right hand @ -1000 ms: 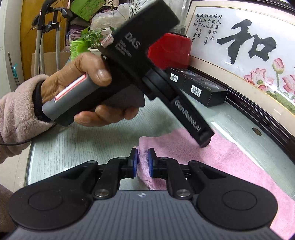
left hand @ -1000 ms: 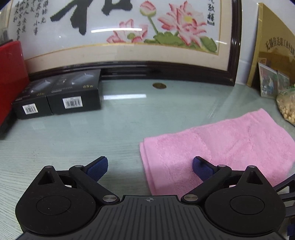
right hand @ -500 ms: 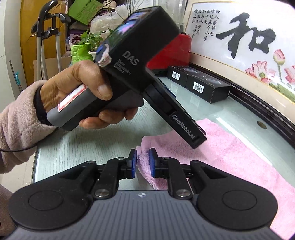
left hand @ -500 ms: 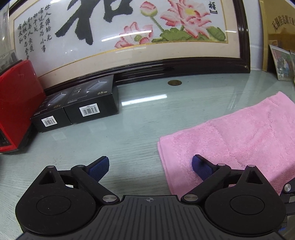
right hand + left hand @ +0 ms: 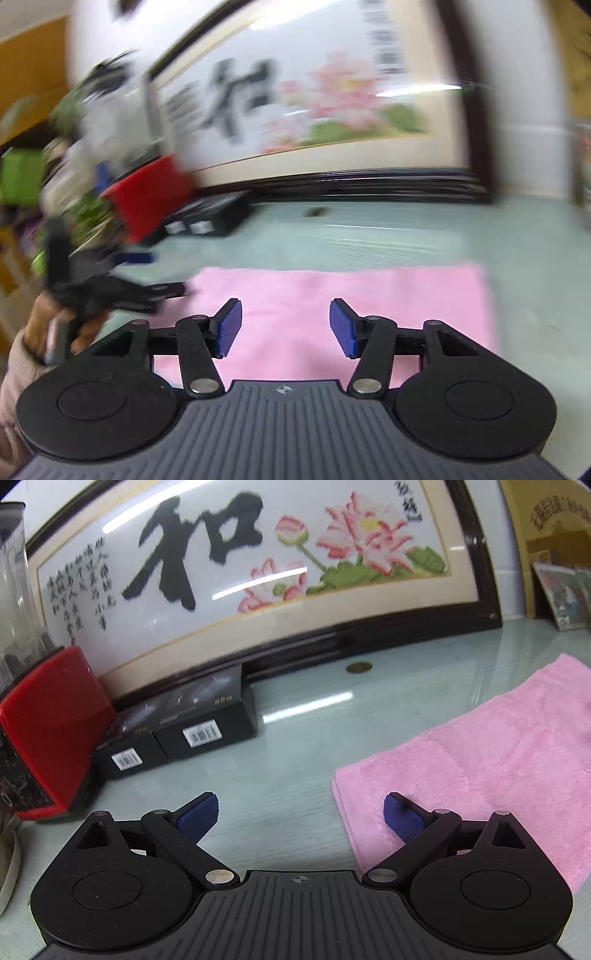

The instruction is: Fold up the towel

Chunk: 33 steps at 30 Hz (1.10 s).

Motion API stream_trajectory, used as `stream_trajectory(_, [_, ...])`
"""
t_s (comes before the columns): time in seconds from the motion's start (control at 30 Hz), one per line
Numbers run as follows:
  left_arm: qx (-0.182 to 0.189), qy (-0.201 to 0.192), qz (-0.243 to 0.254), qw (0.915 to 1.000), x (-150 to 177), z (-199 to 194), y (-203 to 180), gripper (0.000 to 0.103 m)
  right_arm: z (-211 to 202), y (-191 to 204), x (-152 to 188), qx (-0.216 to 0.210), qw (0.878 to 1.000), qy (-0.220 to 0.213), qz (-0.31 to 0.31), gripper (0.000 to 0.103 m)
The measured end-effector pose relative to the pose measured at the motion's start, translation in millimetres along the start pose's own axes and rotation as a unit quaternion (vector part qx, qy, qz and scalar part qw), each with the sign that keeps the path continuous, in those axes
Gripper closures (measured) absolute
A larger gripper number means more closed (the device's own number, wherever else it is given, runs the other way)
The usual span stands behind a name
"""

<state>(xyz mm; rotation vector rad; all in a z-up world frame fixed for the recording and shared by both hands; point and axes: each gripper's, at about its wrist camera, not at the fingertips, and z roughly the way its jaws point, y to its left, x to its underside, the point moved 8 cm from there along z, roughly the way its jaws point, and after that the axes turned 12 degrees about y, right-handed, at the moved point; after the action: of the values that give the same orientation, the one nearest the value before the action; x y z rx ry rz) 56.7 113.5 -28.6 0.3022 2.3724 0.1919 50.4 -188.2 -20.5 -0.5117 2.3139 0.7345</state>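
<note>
Two claws hang over the glass surface (image 5: 295,738) where the pink towel (image 5: 332,295) lies flat, already folded: the right claw (image 5: 285,325), pinched shut a second ago, is opening empty, and the left claw (image 5: 301,818) gapes empty.

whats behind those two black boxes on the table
Right behind the black boxes stands a big framed embroidery, its dark frame resting on the table. The boxes cover part of its lower edge; whether they touch it isn't visible.

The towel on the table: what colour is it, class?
Plain pink, no pattern: the towel shows sharpest in the left wrist view.
</note>
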Motion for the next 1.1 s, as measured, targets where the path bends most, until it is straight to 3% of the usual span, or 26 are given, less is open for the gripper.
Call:
stream_trajectory(0.07, [0.033, -0.015, 0.027, 0.999, 6, -11, -12, 0.006, -13, -12, 10, -0.004, 1.0, 0.001, 0.022, 0.046])
stream_trajectory(0.1, [0.028, -0.013, 0.048, 0.9984, 11, -13, -20, 0.006, -16, -15, 14, -0.002, 1.0, 0.005, 0.026, 0.039])
stream_trajectory(0.2, [-0.018, 0.002, 0.095, 0.9953, 30, -14, -37, 0.004, -7, -35, 34, 0.035, 0.996, 0.063, 0.053, 0.036])
stream_trajectory(0.3, [-0.044, 0.0, 0.099, 0.9941, 37, -20, -42, 0.004, -7, -41, 39, 0.055, 0.994, 0.072, 0.053, 0.036])
stream_trajectory(0.57, [-0.042, -0.005, 0.072, 0.9965, 48, -27, -33, 0.003, -20, -34, 55, 0.111, 0.99, 0.089, 0.007, 0.035])
stream_trajectory(0.7, [-0.038, -0.002, 0.054, 0.9978, 51, -30, -26, 0.0, -27, -51, 34, 0.06, 0.993, 0.049, 0.086, 0.027])
stream_trajectory(0.8, [-0.04, 0.0, 0.042, 0.9983, 51, -31, -24, 0.0, -34, -81, 18, 0.05, 0.988, 0.016, 0.145, 0.025])
stream_trajectory(0.97, [-0.05, -0.008, 0.044, 0.9977, 53, -31, -27, 0.0, -10, -99, 3, 0.036, 0.985, 0.032, 0.166, 0.026])
stream_trajectory(1.1, [-0.047, -0.011, 0.034, 0.9983, 55, -31, -26, 0.0, 10, -94, 0, 0.059, 0.985, 0.055, 0.15, 0.028])
